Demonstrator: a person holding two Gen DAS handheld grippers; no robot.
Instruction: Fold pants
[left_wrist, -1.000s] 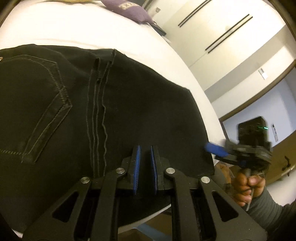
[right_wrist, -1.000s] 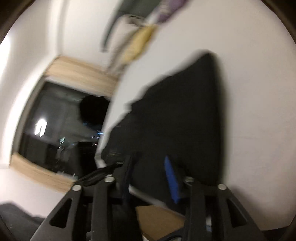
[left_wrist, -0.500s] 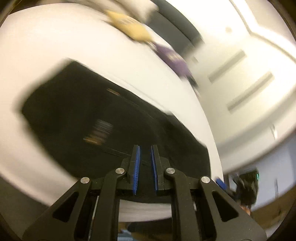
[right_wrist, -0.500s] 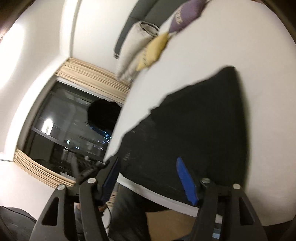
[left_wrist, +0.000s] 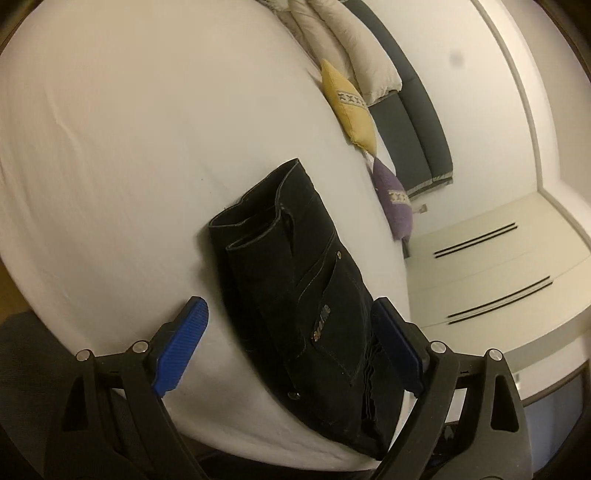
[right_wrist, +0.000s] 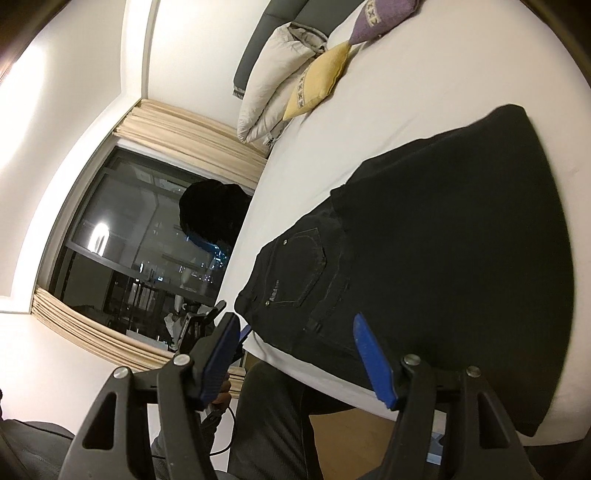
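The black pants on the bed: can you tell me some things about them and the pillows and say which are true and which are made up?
1. The black pants lie folded on the white bed. True.
2. The left gripper is squeezing the pants. False: its jaws are opening and its pads touch nothing.
3. A yellow pillow sits beside a purple pillow. True.
4. The right gripper holds a pillow. False: it is open and holds nothing.
5. The bed sheet is blue. False: it is white.

The left black gripper with blue pads (left_wrist: 291, 347) points down a little, its jaws opening wide and holding nothing. The right black gripper with blue pads (right_wrist: 295, 358) is spread apart, empty.
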